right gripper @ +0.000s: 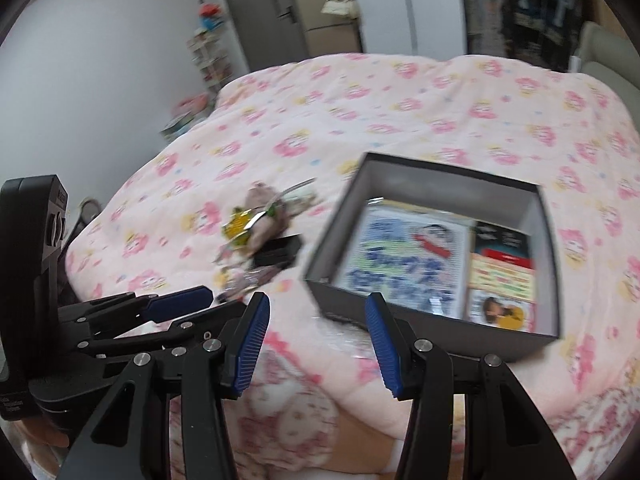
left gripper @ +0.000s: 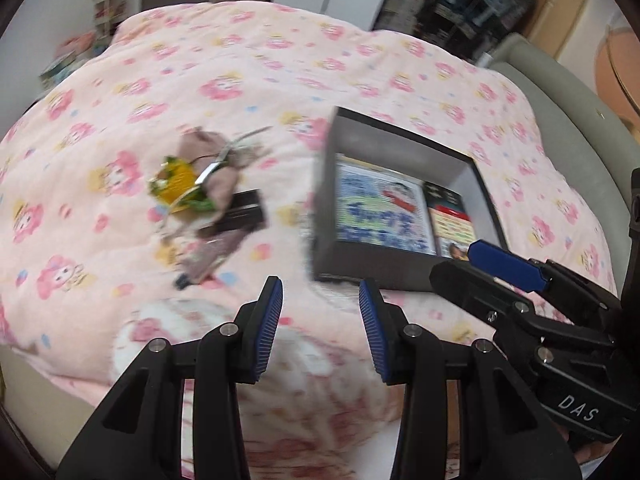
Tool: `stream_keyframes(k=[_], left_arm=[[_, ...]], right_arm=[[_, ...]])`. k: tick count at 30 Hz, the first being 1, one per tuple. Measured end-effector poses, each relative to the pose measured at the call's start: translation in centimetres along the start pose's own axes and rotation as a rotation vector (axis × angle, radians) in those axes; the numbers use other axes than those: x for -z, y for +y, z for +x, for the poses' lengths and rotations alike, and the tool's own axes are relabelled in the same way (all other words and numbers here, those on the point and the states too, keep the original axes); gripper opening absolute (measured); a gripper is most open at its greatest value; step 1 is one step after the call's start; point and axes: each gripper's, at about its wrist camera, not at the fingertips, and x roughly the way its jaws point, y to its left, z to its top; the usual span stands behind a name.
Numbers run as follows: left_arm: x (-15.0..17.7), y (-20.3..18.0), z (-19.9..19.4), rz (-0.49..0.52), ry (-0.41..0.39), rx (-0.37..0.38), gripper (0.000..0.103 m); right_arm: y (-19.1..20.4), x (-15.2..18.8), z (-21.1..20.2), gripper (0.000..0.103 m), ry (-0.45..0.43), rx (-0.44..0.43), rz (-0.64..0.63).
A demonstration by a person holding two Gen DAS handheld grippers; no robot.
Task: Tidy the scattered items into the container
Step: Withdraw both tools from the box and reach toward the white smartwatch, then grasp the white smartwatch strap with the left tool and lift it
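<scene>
A dark open box [left gripper: 384,136] [right gripper: 440,342] lies on the pink bed and holds a blue comic book [left gripper: 380,212] [right gripper: 404,264] and a smaller colourful packet [left gripper: 452,224] [right gripper: 502,280]. Left of it lies a blurred pile: a yellow-green item [left gripper: 178,184] [right gripper: 237,229], a beige pouch [left gripper: 220,168] [right gripper: 264,220] and a flat black case [left gripper: 244,216] [right gripper: 280,254]. My left gripper [left gripper: 320,328] is open and empty, short of the pile and box. My right gripper [right gripper: 316,344] is open and empty at the box's near wall. Each gripper shows in the other's view [left gripper: 480,268] [right gripper: 192,308].
The pink flowered quilt [left gripper: 280,64] [right gripper: 400,100] covers the bed. A grey headboard [left gripper: 580,132] runs along the right. Shelves [right gripper: 208,60] and a doorway [right gripper: 272,12] stand beyond the far end.
</scene>
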Motion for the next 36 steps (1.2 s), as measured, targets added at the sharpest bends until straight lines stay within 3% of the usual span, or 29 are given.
stream_keyframes(k=[7,22,30,32,34,36], left_arm=[[0.6,6.5,1.4,-0.131,0.003,0.023,0.041],[-3.4,17.2,7.9,-0.259,0.037,0.002,0.044],[-6.3,19.6,14.8,-0.278,0.145,0.038,0.044],[-6.7,19.8,15.8,-0.274,0.163,0.038,0.042],[-6.7,20.1,16.5,-0.285,0.179,0.053,0.017],[-6.5,20.3,16.4,-0.306,0.175,0.080,0.011]], right_arm=[[4.3,-1.1,5.2,0.046,0.107,-0.103,-0.077],[5.9,-6.0,16.7,0.046,0.217,-0.066,-0.074],[5.1,-6.2,21.4,0.046,0.285,-0.058,-0.033],[4.8,-5.9,22.3,0.046,0.302,-0.058,-0.021],[4.5,-5.8,22.8,0.046,0.311,-0.054,-0.012],[4.2,-5.7,23.1,0.046,0.315,-0.052,-0.002]])
